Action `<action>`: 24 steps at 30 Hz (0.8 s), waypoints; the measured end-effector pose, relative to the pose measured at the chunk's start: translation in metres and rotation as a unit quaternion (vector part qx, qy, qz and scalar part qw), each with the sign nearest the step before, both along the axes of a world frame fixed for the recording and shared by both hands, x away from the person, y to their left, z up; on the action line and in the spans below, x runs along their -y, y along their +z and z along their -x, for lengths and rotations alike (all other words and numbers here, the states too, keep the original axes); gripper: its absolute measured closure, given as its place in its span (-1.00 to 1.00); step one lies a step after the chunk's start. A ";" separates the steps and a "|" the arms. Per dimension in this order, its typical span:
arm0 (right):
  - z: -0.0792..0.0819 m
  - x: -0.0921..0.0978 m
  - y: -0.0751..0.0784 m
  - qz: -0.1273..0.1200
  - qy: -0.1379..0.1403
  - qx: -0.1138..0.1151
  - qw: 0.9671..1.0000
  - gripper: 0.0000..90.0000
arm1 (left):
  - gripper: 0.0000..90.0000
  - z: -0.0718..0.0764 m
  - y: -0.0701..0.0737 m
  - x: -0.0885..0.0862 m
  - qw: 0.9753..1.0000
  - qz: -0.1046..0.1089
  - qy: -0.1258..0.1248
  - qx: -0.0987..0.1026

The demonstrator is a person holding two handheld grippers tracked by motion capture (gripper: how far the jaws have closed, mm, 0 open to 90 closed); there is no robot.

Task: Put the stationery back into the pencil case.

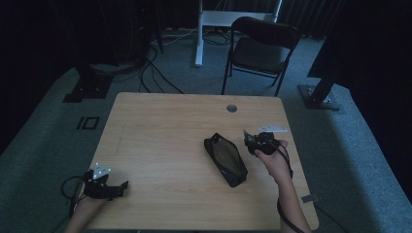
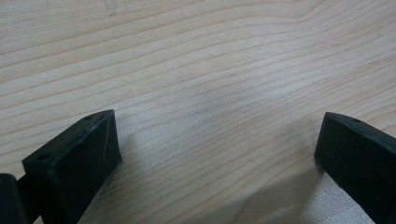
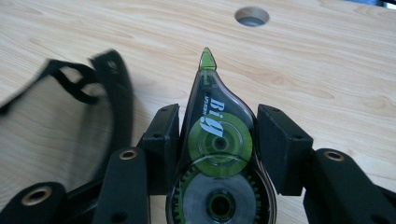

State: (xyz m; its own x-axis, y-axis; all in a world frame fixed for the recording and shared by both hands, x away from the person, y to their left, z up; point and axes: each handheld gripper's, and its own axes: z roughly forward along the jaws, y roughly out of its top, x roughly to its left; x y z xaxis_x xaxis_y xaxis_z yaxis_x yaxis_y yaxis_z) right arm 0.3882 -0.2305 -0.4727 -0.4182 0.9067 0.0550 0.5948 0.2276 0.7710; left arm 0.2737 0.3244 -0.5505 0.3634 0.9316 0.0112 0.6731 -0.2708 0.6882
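- Right gripper [image 3: 218, 140]: jaws pinch the green-and-clear teardrop correction-tape dispenser [image 3: 217, 154], tip pointing forward.
- Black mesh zip pouch [image 1: 225, 159] lies just left of it, long axis diagonal.
- Left gripper [image 2: 219, 154]: jaws spread, well apart from the pouch.

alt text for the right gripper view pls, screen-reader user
The right tool grips a green correction tape dispenser between its black jaws, tip pointing away over a wooden table. A black pouch edge lies blurred at left; a round hole sits ahead.
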 end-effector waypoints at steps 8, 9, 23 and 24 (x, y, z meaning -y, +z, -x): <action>0.006 -0.015 0.017 -0.004 0.003 0.002 1.000 0.11 | -1.00 0.000 0.000 0.000 1.000 0.000 0.000 0.000; 0.007 -0.017 0.018 -0.003 0.004 0.005 1.000 0.11 | -1.00 0.000 0.000 0.000 1.000 0.000 0.000 0.000; 0.018 -0.052 0.036 -0.011 0.028 0.006 1.000 0.11 | -1.00 0.000 0.000 0.000 1.000 0.000 0.000 0.000; 0.018 -0.055 0.036 -0.014 0.031 0.004 0.999 0.11 | -1.00 0.000 0.000 0.000 1.000 0.000 0.000 0.000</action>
